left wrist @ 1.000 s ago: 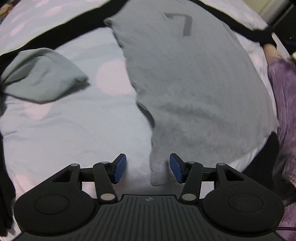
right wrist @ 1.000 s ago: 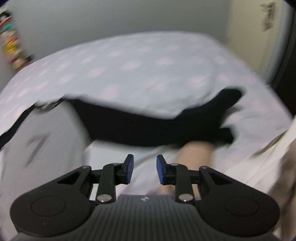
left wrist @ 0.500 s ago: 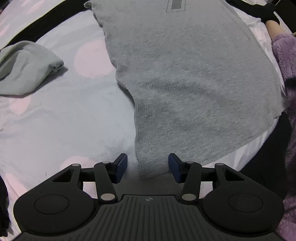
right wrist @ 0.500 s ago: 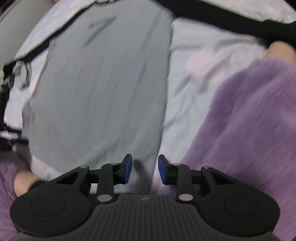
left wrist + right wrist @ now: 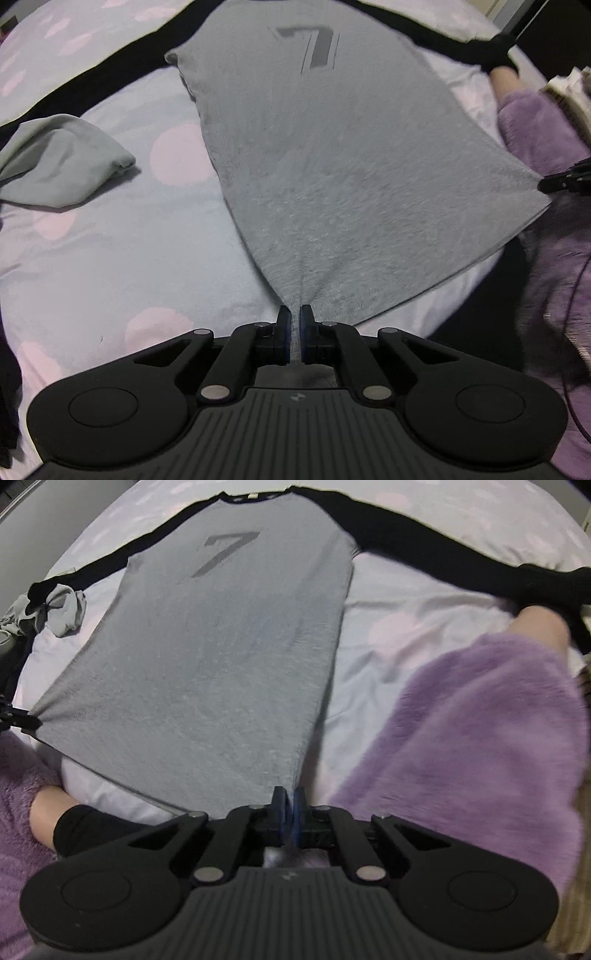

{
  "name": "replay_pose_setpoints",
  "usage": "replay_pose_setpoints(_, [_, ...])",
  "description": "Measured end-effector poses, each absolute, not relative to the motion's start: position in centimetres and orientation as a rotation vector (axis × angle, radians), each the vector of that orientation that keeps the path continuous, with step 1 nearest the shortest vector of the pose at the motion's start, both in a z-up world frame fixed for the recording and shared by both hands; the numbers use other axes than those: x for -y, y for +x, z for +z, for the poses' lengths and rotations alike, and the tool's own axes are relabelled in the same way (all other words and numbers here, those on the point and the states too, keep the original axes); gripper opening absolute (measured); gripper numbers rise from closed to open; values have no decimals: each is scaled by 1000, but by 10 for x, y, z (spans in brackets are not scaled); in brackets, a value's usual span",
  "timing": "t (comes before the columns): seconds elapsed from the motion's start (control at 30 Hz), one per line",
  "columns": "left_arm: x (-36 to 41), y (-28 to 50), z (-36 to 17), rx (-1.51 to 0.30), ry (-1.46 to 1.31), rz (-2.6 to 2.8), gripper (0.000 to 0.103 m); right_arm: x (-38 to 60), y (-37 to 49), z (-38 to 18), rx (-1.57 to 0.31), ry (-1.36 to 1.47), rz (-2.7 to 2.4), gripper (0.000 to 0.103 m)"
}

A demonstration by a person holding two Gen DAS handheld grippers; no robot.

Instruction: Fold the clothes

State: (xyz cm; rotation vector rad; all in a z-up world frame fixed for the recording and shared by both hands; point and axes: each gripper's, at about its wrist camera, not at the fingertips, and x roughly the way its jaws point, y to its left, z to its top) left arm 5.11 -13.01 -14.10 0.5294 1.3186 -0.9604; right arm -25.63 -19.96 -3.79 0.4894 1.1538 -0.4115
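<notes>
Left wrist view looks up the length of a grey shirt (image 5: 332, 155) with black sleeves and a dark "7" on the chest, lying flat on a bed sheet (image 5: 110, 266) patterned with pink dots. The left gripper (image 5: 294, 325) has its jaws drawn nearly together on the shirt's lower left hem corner, and the cloth fans out from the pinch in fine creases, so the fabric is under pull. At the far right edge of this view the other tool bites the opposite hem corner.

In the right wrist view, the right gripper (image 5: 290, 805) is likewise closed down on the lower right hem corner, a thin sliver of cloth showing between its pads. The hem runs taut between the two grips, which is probably the point: holding both bottom corners keeps the edge straight so the lower half can be carried up toward the collar as one flat panel. The sleeves (image 5: 443, 554) lie spread outward, not yet folded in.

A crumpled pale garment (image 5: 62, 162) sits apart on the sheet, left of the shirt. The person's fuzzy purple sleeve (image 5: 480, 738) fills the lower right.
</notes>
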Motion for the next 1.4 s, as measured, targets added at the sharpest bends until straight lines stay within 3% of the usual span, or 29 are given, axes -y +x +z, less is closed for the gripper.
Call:
replay_pose_setpoints(0.43, [139, 62, -168, -1409, 547, -894, 4, 202, -235, -71, -1232, 481, -356, 6])
replay_pose_setpoints(0.57, [132, 71, -161, -1397, 497, -870, 16, 204, -236, -69, -1200, 488, -358, 17])
replay_pose_setpoints(0.63, [125, 76, -155, -1380, 462, -866, 22, 204, -237, -65, -1168, 478, -364, 33])
replay_pose_setpoints(0.67, [120, 81, -150, -1363, 443, -865, 25, 204, -236, -61, -1138, 464, -367, 39])
replay_pose_setpoints(0.9, [78, 128, -113, -1173, 338, -730, 27, 211, -217, -50, -937, 428, -377, 40])
replay_pose_setpoints(0.97, [67, 144, -103, -1107, 323, -676, 27, 213, -207, -54, -888, 436, -386, 46])
replay_pose_setpoints(1.1, [48, 179, -89, -989, 323, -558, 27, 219, -188, -66, -815, 459, -402, 48])
replay_pose_setpoints(1.4, [19, 257, -101, -886, 279, -350, 27, 227, -172, -98, -666, 554, -440, 53])
